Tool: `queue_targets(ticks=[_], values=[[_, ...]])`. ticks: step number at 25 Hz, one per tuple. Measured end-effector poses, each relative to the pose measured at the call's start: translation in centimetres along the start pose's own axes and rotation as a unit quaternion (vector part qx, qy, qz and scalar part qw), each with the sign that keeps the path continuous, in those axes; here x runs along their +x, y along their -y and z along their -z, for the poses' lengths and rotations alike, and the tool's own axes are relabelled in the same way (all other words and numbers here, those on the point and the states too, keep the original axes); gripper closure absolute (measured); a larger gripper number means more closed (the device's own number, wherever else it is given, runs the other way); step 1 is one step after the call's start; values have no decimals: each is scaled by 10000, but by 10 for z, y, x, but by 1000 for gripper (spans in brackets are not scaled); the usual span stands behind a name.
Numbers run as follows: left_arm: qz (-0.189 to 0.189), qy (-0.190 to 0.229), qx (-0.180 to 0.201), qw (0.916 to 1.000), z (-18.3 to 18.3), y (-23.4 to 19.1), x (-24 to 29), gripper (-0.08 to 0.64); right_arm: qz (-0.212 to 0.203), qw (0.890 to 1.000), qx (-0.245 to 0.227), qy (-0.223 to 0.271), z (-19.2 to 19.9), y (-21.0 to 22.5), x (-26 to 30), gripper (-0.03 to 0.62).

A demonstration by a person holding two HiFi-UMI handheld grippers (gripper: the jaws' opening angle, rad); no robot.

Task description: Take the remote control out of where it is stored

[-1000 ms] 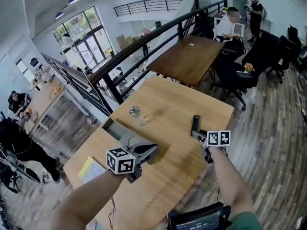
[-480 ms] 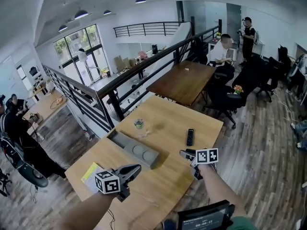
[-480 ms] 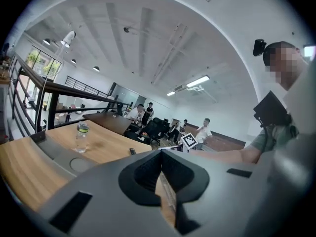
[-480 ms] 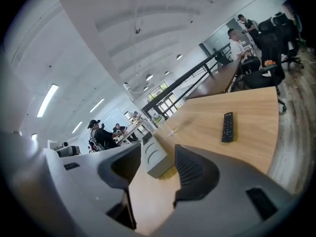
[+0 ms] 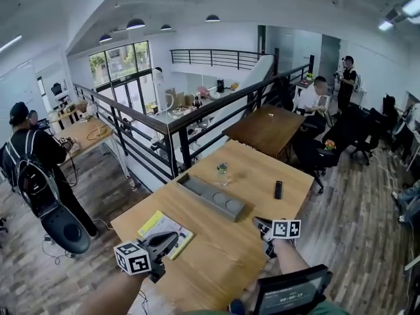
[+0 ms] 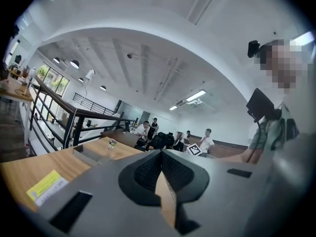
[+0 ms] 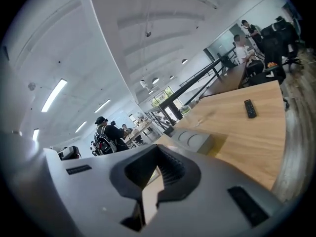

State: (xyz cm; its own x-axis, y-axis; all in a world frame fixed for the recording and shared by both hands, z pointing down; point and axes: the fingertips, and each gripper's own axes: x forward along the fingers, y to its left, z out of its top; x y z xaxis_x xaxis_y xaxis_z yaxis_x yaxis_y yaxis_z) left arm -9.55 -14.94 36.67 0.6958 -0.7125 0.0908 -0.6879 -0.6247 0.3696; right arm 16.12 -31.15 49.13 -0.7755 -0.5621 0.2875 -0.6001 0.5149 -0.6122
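Remote (image 5: 278, 189) lies flat on the bare counter (image 5: 223, 261), ahead of the right claw (image 5: 257, 222) and a little to its right, well apart from it and close to the counter's right edge.

The right claw's jaws are closing pad to pad with nothing between them. The left claw (image 5: 173, 238) is likewise pressed together and empty. Both hang over the near part of the counter.

Ahead of the right claw and to its left sits the long grey tray (image 5: 197, 188), with round recesses at its near end. The remote is clear of it, so by my reading the removal is done and what remains is to leave things undisturbed. To do that well, keep both claws high and lift straight back rather than sweeping sideways. The remote's place near the edge means a nudge could slide it off.

A yellow booklet (image 5: 164, 227) lies just ahead of the left claw, and a small bottle (image 5: 222, 172) stands beyond the tray. Between the claws the wood is open, which gives room to move.
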Motion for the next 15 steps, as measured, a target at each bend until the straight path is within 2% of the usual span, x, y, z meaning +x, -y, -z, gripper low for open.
queue_targets(ticks=[7,11,15], values=[[-382,384,491,9973,-1,31,-166,556,-435,9982,-419,-6,47,-125,-18,586],[-406,536,631,9957,18,54,-226,555,-557,9971,-513,121,72,-175,-40,586],[-462,674,628,9947,32,77,-264,555,-789,9924,-914,246,79,-232,-72,586]])
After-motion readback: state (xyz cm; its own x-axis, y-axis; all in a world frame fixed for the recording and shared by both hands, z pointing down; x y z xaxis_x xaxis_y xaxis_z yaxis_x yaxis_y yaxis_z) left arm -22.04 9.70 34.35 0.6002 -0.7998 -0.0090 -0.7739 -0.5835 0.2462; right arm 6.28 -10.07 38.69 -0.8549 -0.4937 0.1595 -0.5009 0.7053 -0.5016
